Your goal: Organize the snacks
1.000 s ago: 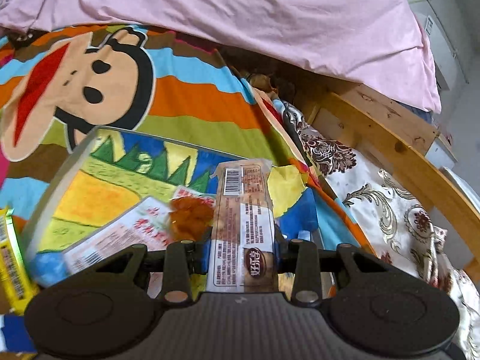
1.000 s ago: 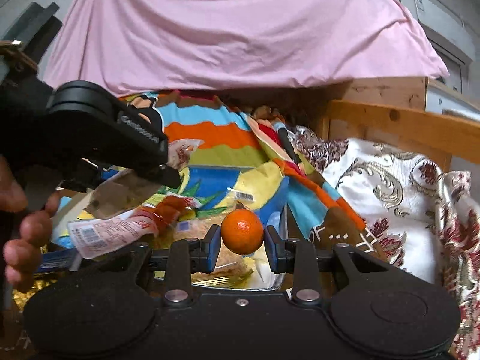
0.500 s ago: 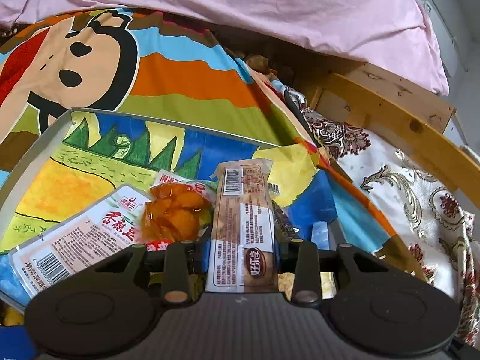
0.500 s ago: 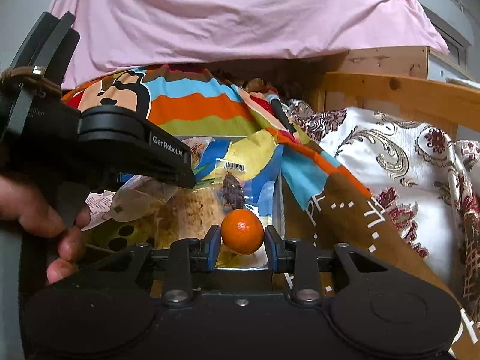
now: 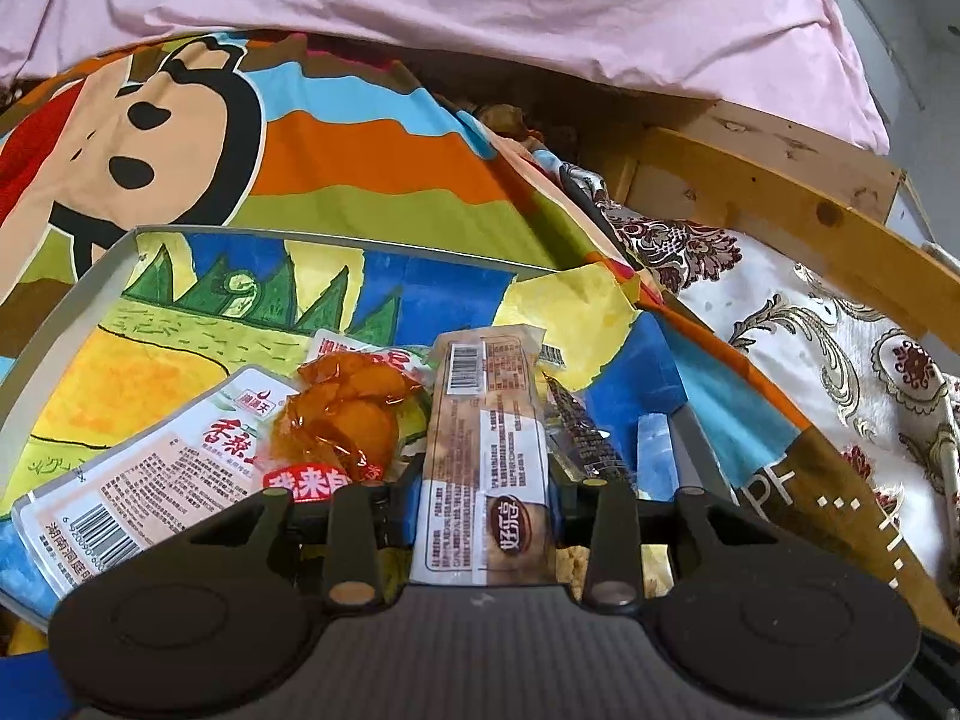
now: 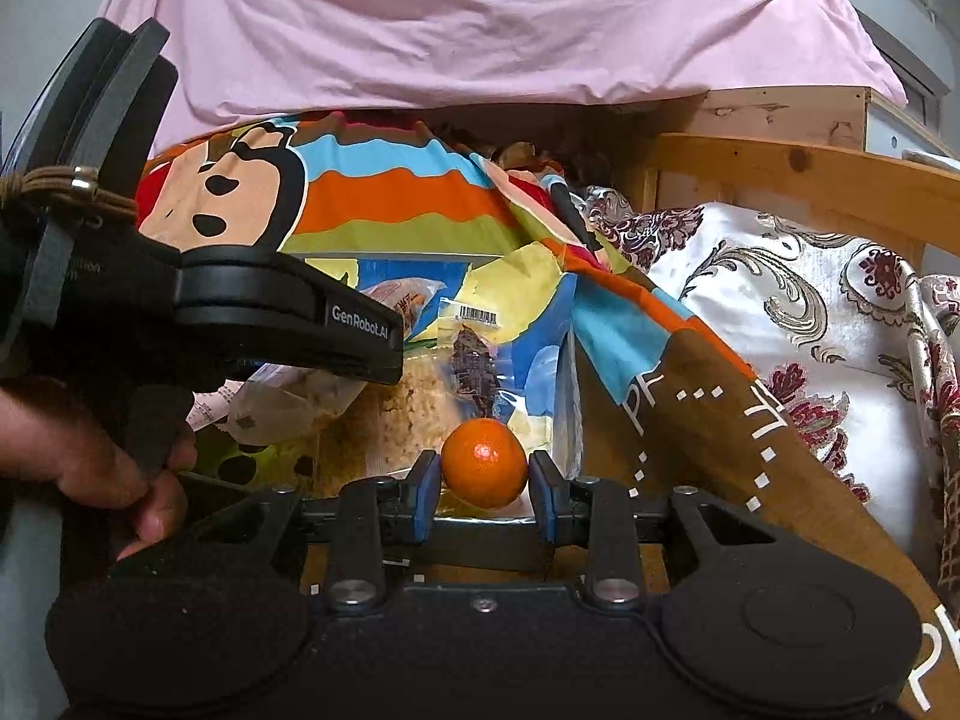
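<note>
Snack packets [image 5: 138, 480] lie in the box [image 5: 90, 282]; box on the blanket [image 5: 360, 162]; pillow [image 6: 780, 324] right.

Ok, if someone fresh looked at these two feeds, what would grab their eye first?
Probably the bright orange fruit pinched in the right gripper, low and central in its view. Next, the long brown snack packet clamped in the left gripper, above a colourful box already holding snack packs. Behind both lies a striped cartoon monkey blanket.

The left black hand-held gripper [image 5: 486, 495] angles downward, its blue-padded jaws clamped on a long tan wrapped snack bar [image 5: 487, 450]. The right black hand-held gripper [image 6: 483, 495] pinches a small orange mandarin [image 6: 483, 463]. A bare hand [image 6: 96, 468] grips the left handle.
</note>
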Available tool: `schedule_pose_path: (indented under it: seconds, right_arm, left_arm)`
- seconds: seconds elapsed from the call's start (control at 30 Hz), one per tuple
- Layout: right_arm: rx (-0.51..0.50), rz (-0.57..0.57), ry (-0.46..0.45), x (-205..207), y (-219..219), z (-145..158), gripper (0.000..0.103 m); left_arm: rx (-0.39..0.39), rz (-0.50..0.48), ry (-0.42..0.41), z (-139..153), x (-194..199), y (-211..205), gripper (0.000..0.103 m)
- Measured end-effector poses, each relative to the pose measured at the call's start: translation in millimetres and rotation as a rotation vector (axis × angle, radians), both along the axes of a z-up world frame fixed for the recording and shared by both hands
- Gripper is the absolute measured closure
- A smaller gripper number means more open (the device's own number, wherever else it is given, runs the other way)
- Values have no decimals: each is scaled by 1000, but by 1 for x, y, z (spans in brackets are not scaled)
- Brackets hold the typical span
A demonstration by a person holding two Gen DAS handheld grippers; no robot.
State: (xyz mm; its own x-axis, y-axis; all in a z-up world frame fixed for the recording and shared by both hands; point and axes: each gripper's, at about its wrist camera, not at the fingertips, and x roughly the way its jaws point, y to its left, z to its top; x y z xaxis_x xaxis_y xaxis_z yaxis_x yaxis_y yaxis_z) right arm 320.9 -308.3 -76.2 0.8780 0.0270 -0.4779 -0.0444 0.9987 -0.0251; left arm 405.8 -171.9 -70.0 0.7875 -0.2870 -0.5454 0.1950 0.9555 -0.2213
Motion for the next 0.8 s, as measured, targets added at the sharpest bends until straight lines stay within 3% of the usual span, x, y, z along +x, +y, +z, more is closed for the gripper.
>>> schedule_pose_path:
  seconds: [0.2,0.37,0.47,0.8]
  right_arm:
    - [-4,1,0,0,0,0,69]
    - [-3,-2,-4,0,0,0,67]
    - [-3,-4,-14,-1,0,2,64]
    - [-14,-20,-98,-10,-2,27,36]
  left_arm:
    - [-6,-1,1,-1,0,2,61]
    - [-35,-11,0,0,0,6,39]
    - [-53,-12,-6,3,-2,8,35]
    - [-102,17,-51,30,-22,28,19]
